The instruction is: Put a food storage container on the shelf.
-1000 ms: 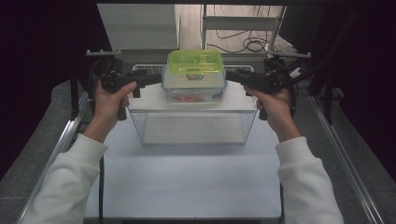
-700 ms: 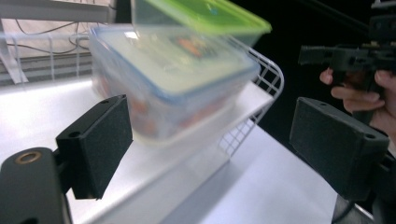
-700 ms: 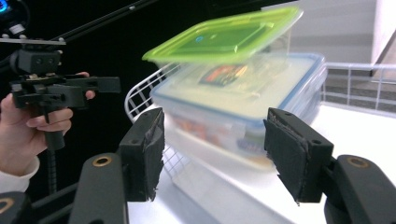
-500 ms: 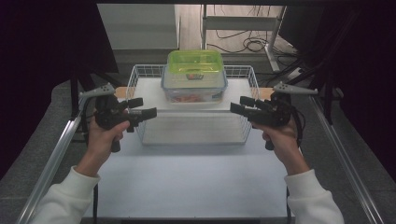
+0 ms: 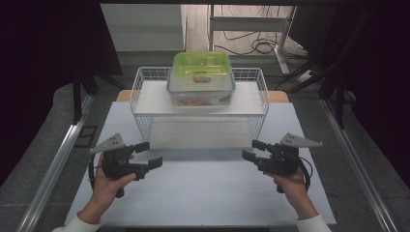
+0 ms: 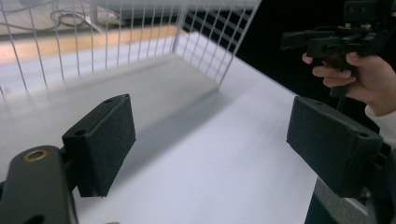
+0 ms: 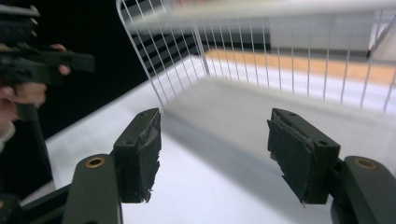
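Note:
A green-lidded box sits stacked on a clear box with red contents, on top of a white wire rack. My left gripper hovers low over the white table, in front of the rack's left corner. It is open and empty, and its pads stand wide apart. My right gripper mirrors it at the rack's front right corner, open with nothing between its pads. Each gripper points inward at the other; the right gripper shows across the table.
The rack's wire wall rises just beyond both grippers, with open space under its shelf. Metal rails run along the table's sides. Cables lie on the floor behind.
Both hands have come down and back toward the table's front, from beside the stacked boxes to low over the tabletop. The boxes have stayed on the rack.

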`<state>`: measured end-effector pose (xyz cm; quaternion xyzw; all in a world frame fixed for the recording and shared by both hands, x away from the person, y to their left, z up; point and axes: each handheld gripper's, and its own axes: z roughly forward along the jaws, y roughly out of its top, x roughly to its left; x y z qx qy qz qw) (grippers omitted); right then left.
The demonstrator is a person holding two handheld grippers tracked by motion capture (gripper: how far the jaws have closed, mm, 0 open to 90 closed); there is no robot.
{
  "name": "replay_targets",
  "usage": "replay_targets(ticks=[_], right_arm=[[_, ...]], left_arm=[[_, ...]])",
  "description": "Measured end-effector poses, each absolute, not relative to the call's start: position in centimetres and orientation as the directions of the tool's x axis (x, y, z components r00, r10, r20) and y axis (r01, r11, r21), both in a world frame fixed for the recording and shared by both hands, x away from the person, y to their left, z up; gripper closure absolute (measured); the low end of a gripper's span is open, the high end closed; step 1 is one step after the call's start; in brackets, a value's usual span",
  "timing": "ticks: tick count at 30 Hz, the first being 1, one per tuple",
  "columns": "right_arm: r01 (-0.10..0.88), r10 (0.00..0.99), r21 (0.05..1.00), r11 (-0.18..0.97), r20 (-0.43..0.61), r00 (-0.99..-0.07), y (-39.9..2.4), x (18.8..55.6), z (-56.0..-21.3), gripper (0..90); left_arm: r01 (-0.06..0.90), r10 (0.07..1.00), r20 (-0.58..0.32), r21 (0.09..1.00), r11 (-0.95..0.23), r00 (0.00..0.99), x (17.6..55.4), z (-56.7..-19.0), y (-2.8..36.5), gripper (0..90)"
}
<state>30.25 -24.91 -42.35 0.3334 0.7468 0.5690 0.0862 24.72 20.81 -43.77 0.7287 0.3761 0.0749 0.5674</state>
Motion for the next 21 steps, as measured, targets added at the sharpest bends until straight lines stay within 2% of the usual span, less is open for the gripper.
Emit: replay_targets(ticks=[6, 21], right_arm=[[0.425, 0.605, 0.884, 0.196, 0.232, -0.762, -24.8, 29.6, -45.2, 33.8], [0.413, 0.610, 0.890, 0.196, 0.219, -0.762, -24.9, 29.2, -46.0, 30.3]], left_arm=[[0.497, 0.647, -0.311, 0.860, -0.121, 0.696, 24.3, -46.3, 20.4, 15.4], [0.497, 0.656, -0.294, 0.856, -0.143, 0.695, 24.0, -47.1, 20.4, 15.9]])
